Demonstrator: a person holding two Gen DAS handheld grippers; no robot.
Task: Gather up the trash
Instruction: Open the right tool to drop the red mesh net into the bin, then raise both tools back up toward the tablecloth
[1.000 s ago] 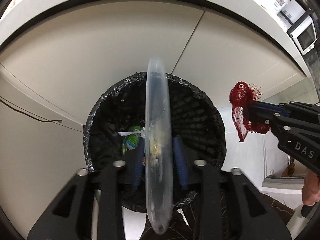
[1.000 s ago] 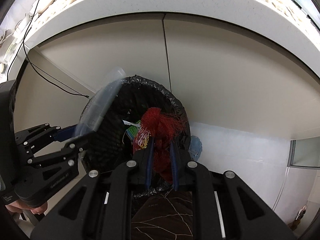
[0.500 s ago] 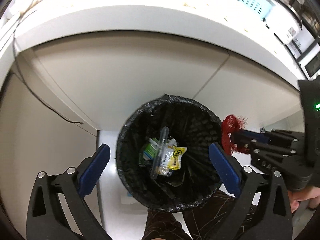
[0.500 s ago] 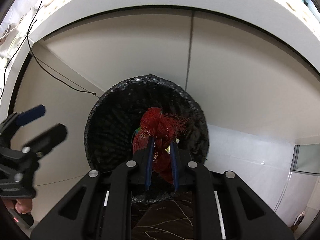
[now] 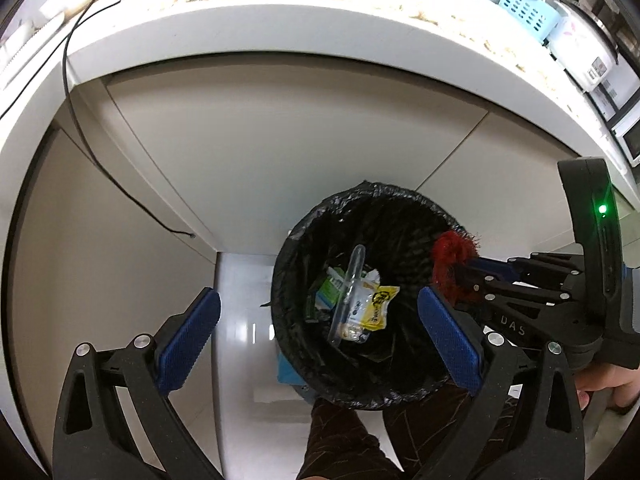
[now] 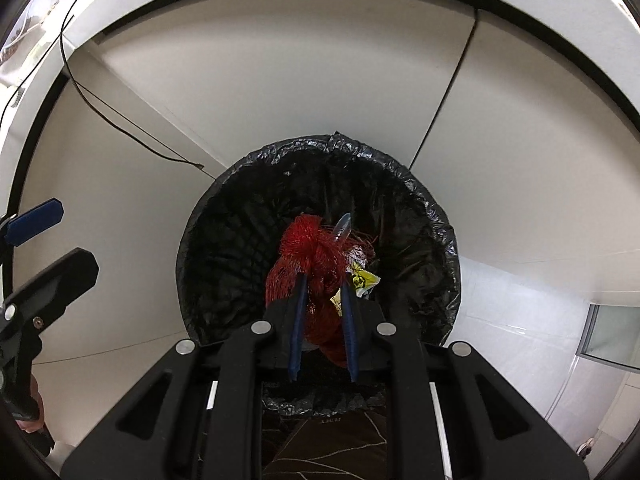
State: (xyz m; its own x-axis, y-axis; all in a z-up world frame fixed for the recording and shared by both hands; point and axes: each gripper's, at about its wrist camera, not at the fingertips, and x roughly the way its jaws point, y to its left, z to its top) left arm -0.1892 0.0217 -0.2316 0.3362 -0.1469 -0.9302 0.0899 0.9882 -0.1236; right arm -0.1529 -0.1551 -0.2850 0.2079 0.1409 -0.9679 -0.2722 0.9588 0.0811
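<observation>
A round bin with a black liner (image 5: 292, 248) stands on the floor against the cabinets. Inside it lie a clear plastic tub (image 5: 348, 292), a yellow wrapper (image 5: 378, 300) and a green packet (image 5: 326, 290). My left gripper (image 5: 316, 298) hangs wide open above the bin's near left side, holding nothing. My right gripper (image 6: 323, 282) points down over the bin (image 6: 224, 184). Its pads press a bunched red mesh bag (image 6: 316, 256) while the jaws begin to ease apart. In the left wrist view the mesh bag (image 5: 452, 252) hangs over the bin's right rim.
Beige cabinet doors (image 5: 280, 152) rise behind the bin under a white counter edge (image 5: 240, 36), and a black cable (image 5: 100, 160) hangs down them. A blue basket (image 5: 528, 12) and a rice cooker (image 5: 580, 52) stand on the counter. A person's patterned trouser leg (image 5: 340, 440) is near the bin.
My left gripper opened and the clear tub dropped into the bin; that hand then drew back and up. My right gripper carried the red mesh bag in over the bin.
</observation>
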